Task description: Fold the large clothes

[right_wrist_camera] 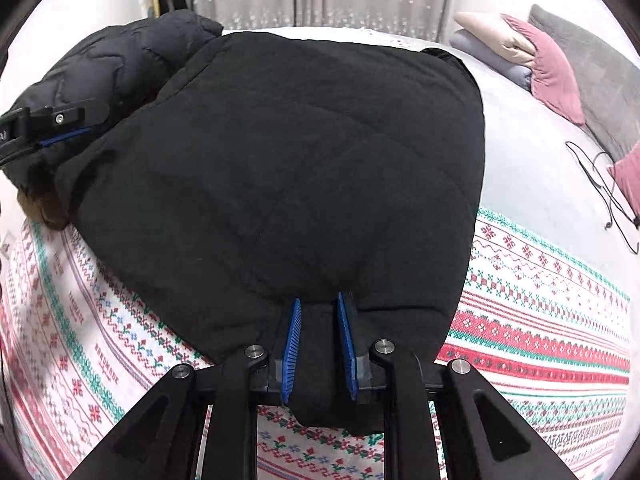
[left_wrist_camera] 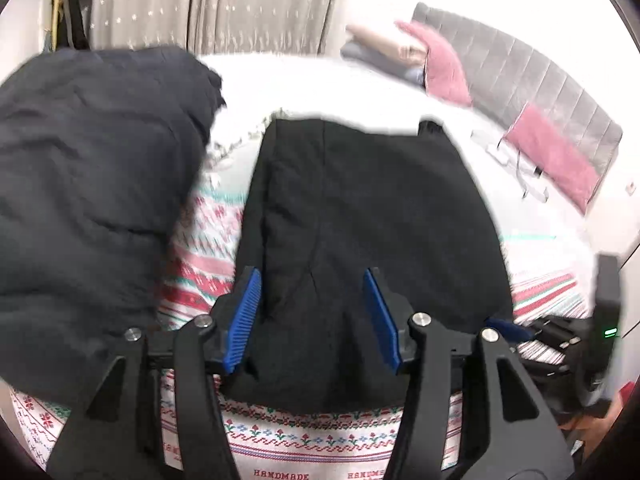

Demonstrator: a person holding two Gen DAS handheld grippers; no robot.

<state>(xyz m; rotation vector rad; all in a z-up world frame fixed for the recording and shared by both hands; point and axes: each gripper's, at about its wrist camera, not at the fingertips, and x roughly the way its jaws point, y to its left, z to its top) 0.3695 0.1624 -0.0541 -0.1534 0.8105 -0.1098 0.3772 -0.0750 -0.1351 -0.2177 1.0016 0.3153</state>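
On the patterned bedspread [right_wrist_camera: 540,312], my right gripper [right_wrist_camera: 318,304] was clamped on the black padded jacket's [right_wrist_camera: 280,160] near hem; my left gripper [left_wrist_camera: 312,276] stood apart. Bulky, soft, best held by edges.

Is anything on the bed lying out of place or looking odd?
A thin black cable lies loose on the grey sheet near the pink pillows. A brown cloth sticks out from under the black coat. Nothing looks spilled or damaged.
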